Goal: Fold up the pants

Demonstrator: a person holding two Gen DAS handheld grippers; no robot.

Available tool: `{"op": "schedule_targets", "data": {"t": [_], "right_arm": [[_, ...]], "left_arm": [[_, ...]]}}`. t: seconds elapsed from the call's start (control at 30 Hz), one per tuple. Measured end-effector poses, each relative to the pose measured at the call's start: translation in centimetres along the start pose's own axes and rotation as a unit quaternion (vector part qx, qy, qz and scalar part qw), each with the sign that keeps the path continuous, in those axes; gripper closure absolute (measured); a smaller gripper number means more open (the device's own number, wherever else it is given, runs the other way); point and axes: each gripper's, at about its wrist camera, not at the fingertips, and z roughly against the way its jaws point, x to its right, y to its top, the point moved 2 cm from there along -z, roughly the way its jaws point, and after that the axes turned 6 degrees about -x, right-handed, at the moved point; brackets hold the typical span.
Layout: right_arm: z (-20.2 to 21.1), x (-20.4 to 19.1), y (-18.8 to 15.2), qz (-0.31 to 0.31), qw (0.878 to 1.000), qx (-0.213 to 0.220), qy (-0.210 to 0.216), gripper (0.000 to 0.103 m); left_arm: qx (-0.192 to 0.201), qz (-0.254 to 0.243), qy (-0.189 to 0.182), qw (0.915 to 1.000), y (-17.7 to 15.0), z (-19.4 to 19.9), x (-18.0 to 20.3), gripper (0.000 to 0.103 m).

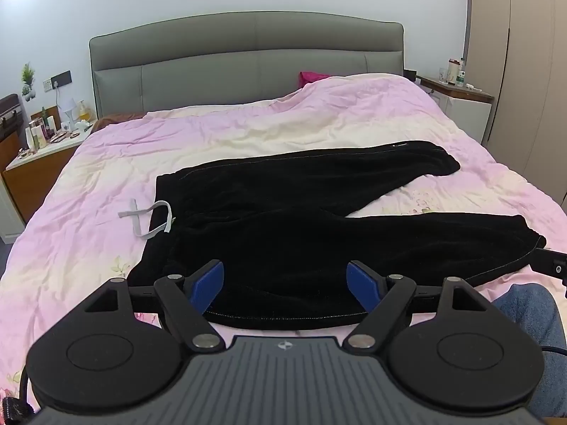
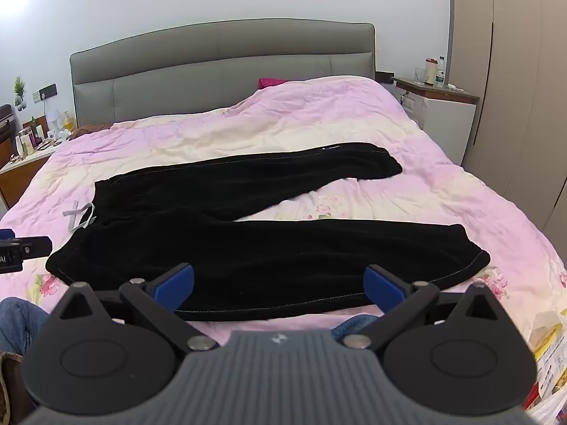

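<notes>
1. A pair of black velvety pants [image 1: 283,219] lies spread flat on a bed covered by a crumpled pink and cream floral quilt [image 1: 88,184]. The waistband is to the left and the two legs splay apart to the right.
2. A pale grey drawstring [image 1: 149,217] trails from the waistband onto the quilt.
3. The far leg ends in a gathered cuff [image 1: 436,161], and the near leg's cuff [image 1: 524,237] lies close to the bed's right edge. A thin pale seam line runs along the near hem.
4. The left gripper [image 1: 285,283], black with blue pads, hangs above the near edge of the pants with its jaws spread fully wide, nothing between them.
5. The right gripper [image 2: 278,285] likewise stands at its widest over the near leg, gripping nothing.
6. A small white emblem sits on each gripper's ribbed grey body; it cannot be read as words.
7. At the left edge of the right wrist view, the other tool shows white letters, seemingly "AI".
8. Behind stands a grey padded headboard [image 1: 248,60]. A wooden bedside table [image 1: 39,163] at left carries bottles and cosmetics whose labels are too small to read.
9. Blue denim [image 1: 531,318] of the person shows at the near edge.
</notes>
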Motion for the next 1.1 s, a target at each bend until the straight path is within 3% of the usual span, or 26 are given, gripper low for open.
{"op": "schedule_targets", "data": {"t": [0.13,1.1], "right_arm": [[-0.1,0.0,-0.1,0.002,1.000,0.003,0.000,0.005],[0.4,0.0,-0.5,0.008,1.000,0.019,0.002,0.005]], "left_arm": [[0.001,-0.003,-0.008,1.0000,-0.1,0.1,0.1,0.016],[-0.003,-0.002,-0.002,1.0000,-0.3,0.6,-0.3,0.017]]}}
